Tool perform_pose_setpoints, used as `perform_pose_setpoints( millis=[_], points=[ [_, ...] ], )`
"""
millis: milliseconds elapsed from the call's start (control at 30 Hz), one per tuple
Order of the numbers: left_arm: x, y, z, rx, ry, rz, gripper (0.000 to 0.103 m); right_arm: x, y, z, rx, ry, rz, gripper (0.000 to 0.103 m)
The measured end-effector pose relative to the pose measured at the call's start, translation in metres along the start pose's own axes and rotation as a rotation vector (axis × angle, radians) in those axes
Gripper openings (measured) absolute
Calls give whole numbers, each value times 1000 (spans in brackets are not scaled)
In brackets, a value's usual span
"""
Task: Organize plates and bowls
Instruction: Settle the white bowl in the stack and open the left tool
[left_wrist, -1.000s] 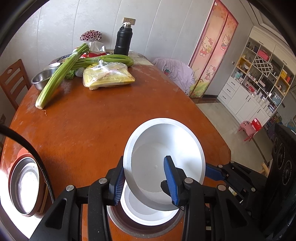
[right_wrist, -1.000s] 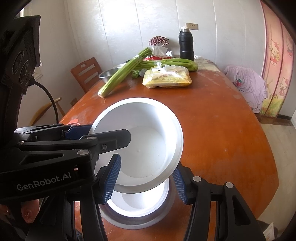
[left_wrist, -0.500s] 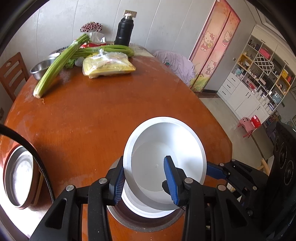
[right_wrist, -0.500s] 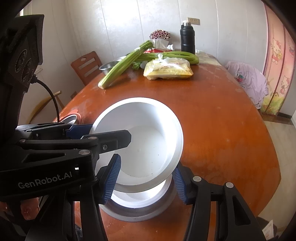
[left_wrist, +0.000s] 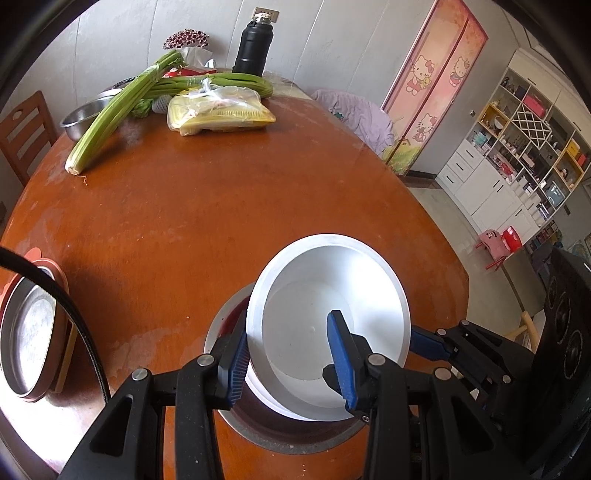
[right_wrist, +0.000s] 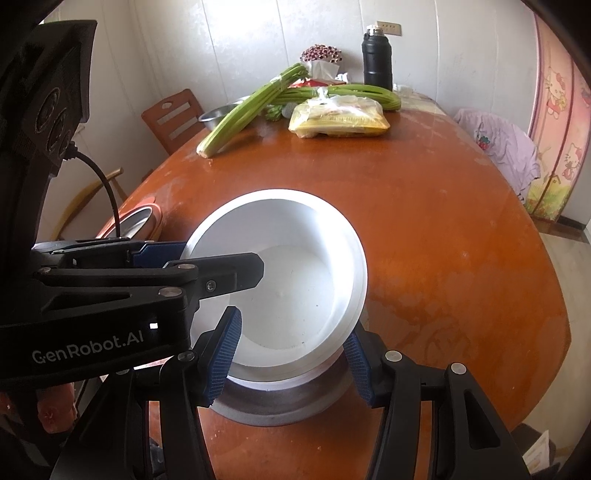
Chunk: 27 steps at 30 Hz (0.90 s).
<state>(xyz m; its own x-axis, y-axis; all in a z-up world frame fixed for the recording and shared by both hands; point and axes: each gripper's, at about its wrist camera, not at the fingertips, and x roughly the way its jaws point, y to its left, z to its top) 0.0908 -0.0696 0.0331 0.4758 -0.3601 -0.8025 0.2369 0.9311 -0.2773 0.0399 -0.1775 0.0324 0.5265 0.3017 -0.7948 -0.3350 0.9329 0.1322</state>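
A white bowl (left_wrist: 328, 317) tilts over a stack: another white bowl (left_wrist: 258, 387) nested in a steel dish (left_wrist: 280, 432) at the table's near edge. My left gripper (left_wrist: 290, 356) straddles the tilted bowl's near rim, one finger outside, one inside, and holds it. In the right wrist view the same bowl (right_wrist: 295, 280) sits above the steel dish (right_wrist: 280, 406). My right gripper (right_wrist: 291, 360) is open, its blue pads (right_wrist: 221, 354) either side of the stack below the bowl, not pressing it.
A steel bowl in an orange holder (left_wrist: 29, 332) sits at the table's left edge. Celery (left_wrist: 118, 110), a yellow bag (left_wrist: 218, 114), a steel basin (left_wrist: 85, 114) and a black flask (left_wrist: 253, 48) stand at the far end. A wooden chair (left_wrist: 22, 136) is at left.
The white bowl in my left gripper has sunk lower toward the stack and shifted slightly right. The right gripper stays open around the stack.
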Motion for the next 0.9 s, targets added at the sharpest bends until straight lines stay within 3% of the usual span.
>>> perform_pose_setpoints(
  millis=[900],
  points=[
    [13,12,-8,-14,37,17,40,10,11,-7,-42,24,-25,57]
  ],
)
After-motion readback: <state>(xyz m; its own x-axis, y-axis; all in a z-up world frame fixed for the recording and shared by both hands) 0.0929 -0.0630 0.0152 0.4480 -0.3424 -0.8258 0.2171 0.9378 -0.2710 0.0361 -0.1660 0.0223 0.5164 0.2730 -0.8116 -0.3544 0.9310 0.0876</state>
